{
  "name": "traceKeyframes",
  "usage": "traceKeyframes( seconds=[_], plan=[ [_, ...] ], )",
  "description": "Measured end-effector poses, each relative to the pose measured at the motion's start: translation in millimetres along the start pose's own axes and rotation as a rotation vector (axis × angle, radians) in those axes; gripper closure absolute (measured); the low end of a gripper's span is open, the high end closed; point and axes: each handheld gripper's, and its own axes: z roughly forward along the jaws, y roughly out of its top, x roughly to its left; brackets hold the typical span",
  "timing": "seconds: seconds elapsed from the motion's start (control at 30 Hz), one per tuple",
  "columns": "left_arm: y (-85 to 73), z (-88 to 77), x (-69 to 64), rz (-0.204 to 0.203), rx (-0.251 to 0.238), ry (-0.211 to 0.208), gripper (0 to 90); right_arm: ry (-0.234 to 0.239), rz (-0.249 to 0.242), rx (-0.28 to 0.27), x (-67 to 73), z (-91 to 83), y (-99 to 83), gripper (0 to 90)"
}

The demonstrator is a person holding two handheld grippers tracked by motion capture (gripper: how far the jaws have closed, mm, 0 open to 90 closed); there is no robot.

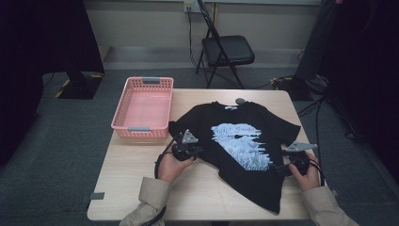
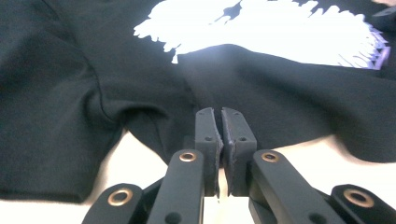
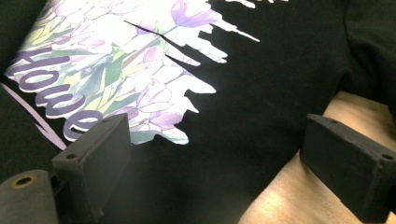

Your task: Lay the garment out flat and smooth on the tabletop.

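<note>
T-shirt [image 2: 261, 93] edge pinched between left fingers [image 2: 207, 135]

Looks like a recording room or lab rather than a home: grey carpeted floor [image 1: 56, 155] with yellow-and-black hazard tape [image 1: 63, 87] at the foot of a stand, black drapes [image 1: 37, 42] hung along both sides, a lone folding chair [image 1: 226, 52] against the bare wall, cables [image 1: 324, 108] trailing from a wall socket [image 1: 189, 5] and across the floor, and a plain wooden counter [image 1: 127, 183] set in the middle.
</note>
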Motion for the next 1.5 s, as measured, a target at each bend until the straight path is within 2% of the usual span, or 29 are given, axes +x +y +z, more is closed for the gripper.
traceKeyframes(
  seconds=[0.27,0.53,0.6,0.97,1.2,1.4,1.5],
  plan=[
    [-15.6,-18.0,-10.3,-0.013,-0.006,-0.052,86.3,0.0,0.0,0.0,0.0,0.0,0.0,8.2],
    [-37.5,-35.6,-14.7,-0.024,0.002,-0.069,86.4,0.0,0.0,0.0,0.0,0.0,0.0,8.2],
    [-42.4,-38.7,-15.4,-0.038,-0.004,-0.08,86.4,0.0,0.0,0.0,0.0,0.0,0.0,8.1],
    [-54.1,-41.9,-25.3,-0.011,0.037,-0.084,86.4,0.0,0.0,0.0,0.0,0.0,0.0,8.2],
    [-62.4,-48.8,-27.2,-0.015,0.028,-0.076,86.4,0.0,0.0,0.0,0.0,0.0,0.0,8.2],
    [-71.0,-52.9,-34.0,-0.003,0.045,-0.067,86.3,0.0,0.0,0.0,0.0,0.0,0.0,8.2],
    [-74.7,-56.4,-37.0,-0.006,0.037,-0.065,86.3,0.0,0.0,0.0,0.0,0.0,0.0,8.2]
  ],
)
